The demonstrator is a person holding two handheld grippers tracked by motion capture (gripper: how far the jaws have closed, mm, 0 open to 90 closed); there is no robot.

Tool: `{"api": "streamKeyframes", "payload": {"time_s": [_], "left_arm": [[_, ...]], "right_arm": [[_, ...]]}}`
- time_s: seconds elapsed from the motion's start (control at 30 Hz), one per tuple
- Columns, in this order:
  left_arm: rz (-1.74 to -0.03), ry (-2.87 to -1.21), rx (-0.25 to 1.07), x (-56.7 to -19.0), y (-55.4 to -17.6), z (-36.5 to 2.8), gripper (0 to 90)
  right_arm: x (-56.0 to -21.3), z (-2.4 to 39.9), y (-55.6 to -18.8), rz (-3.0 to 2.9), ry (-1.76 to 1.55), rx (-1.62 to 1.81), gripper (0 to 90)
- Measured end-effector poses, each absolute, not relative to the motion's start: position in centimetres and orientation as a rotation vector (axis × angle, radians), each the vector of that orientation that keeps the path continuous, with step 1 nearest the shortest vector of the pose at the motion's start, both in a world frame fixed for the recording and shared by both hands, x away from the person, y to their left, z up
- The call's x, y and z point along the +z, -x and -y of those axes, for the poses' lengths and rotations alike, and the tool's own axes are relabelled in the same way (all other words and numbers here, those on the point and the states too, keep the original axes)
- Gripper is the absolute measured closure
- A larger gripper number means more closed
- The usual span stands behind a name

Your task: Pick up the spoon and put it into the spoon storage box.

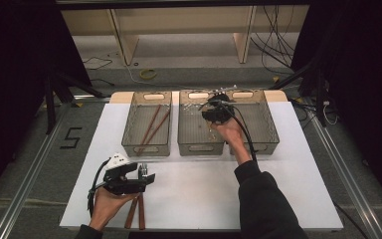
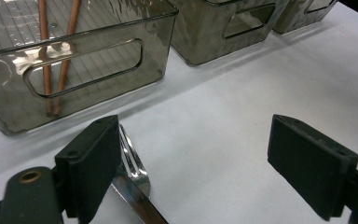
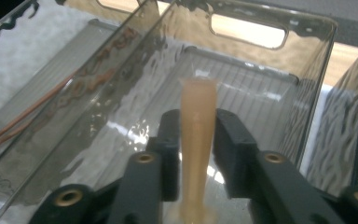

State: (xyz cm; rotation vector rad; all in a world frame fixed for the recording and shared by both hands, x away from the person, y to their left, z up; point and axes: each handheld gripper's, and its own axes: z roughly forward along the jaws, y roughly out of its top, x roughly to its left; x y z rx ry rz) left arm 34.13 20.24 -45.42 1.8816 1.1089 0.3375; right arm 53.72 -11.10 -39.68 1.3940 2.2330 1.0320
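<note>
A pale handle (image 3: pixel 198 140) is loosely flanked by the right gripper's (image 3: pixel 196 140) jaws, for release into the middle bin (image 3: pixel 279 74); the left gripper's (image 2: pixel 214 163) jaws are spread beside a fork (image 2: pixel 133 163).

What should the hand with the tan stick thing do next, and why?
Probably open the right gripper a bit wider and lift away. The tan handle stands between its jaws, already inside the middle bin, so it looks ready to be left there. The left gripper waits open by the fork on the table.
</note>
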Motion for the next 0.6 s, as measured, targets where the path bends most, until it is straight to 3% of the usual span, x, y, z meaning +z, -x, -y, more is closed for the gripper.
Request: {"api": "streamKeyframes", "payload": {"time_s": [0.13,0.6], "left_arm": [[-1.117,-1.884,0.333,-45.4,-34.1,-20.3,16.7],[-1.144,-1.929,0.324,-45.6,-34.2,-20.3,16.7]], "right_arm": [[-39.4,11.3,-53.5,-2.228,-1.403,1.067,52.3],[-38.2,13.1,-47.9,-2.273,-1.258,1.223,40.3]]}}
